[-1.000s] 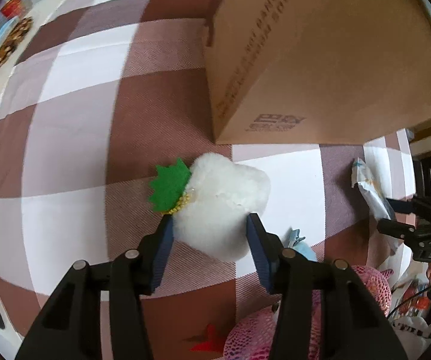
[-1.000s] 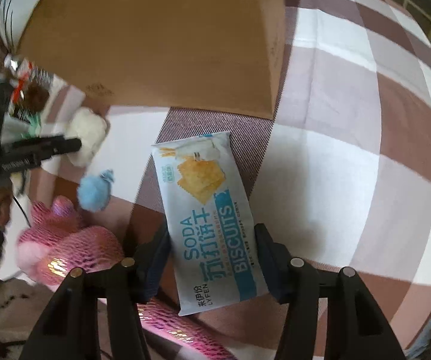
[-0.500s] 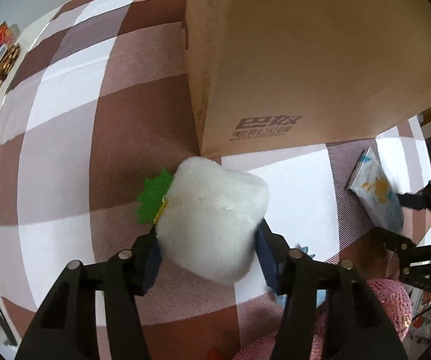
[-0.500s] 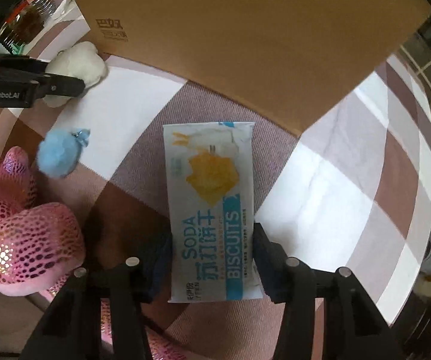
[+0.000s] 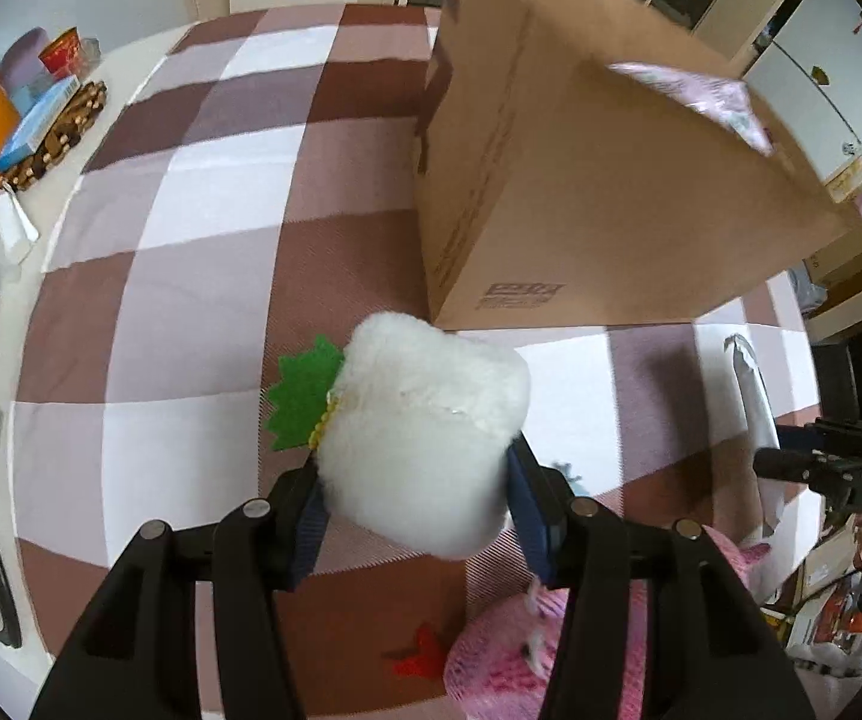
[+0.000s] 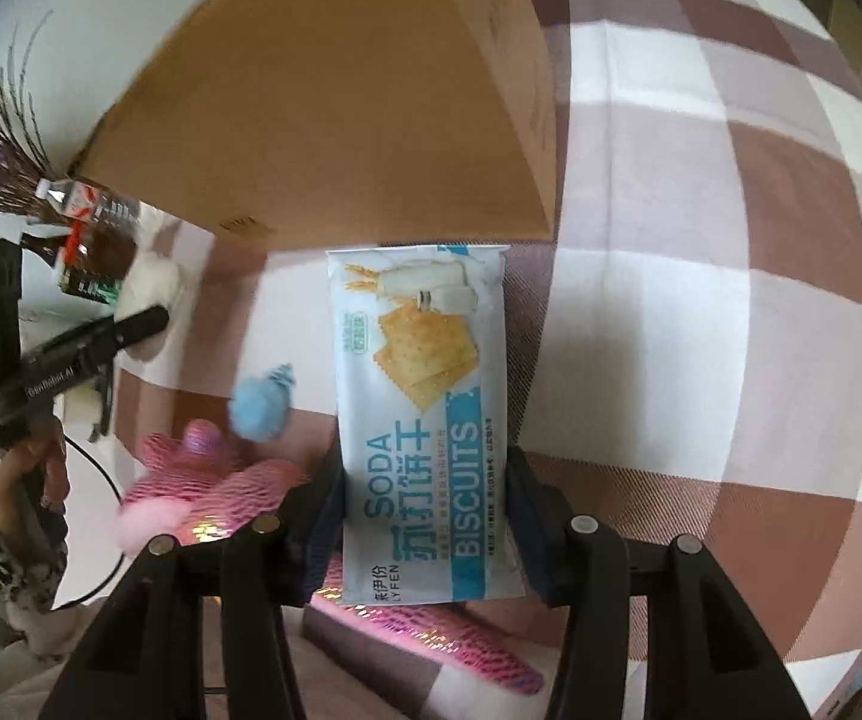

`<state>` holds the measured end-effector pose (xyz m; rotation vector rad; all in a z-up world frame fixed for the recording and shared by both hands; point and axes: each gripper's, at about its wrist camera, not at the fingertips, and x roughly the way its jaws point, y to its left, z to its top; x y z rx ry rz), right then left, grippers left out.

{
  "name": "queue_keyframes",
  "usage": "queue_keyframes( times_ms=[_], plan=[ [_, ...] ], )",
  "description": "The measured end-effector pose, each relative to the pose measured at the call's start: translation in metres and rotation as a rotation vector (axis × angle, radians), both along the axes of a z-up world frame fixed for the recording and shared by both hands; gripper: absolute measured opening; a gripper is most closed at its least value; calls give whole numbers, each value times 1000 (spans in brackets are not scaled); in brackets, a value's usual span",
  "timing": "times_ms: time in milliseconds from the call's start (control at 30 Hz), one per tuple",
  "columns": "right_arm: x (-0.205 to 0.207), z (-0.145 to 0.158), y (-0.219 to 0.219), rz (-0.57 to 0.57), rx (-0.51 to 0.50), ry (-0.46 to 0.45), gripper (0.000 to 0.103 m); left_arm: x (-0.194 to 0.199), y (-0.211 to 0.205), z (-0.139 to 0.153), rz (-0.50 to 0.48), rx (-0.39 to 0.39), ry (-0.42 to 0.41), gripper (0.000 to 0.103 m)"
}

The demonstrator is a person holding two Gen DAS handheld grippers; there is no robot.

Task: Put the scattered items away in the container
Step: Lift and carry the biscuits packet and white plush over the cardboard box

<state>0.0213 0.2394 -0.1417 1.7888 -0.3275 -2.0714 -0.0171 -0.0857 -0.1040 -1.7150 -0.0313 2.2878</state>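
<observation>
White fluff fills my left gripper (image 5: 416, 504): its jaws have just closed and now clamp the plush (image 5: 425, 438), which has left the cloth (image 5: 203, 276) since a second ago. My right gripper (image 6: 425, 531) has likewise closed on the packet (image 6: 425, 414) and raised it slightly. Both pickups look done, so I judge the carry to the box (image 5: 599, 180) comes next. The packet's long axis runs straight ahead between the jaws, top edge toward the box; the plush's green leaf points left.
</observation>
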Motion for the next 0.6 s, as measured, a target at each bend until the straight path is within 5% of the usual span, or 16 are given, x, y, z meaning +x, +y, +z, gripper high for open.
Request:
queue_keyframes(
  times_ms=[600],
  plan=[
    [14,126,17,21,-52,226,51,34,57,103,-65,24,117,53]
  ],
)
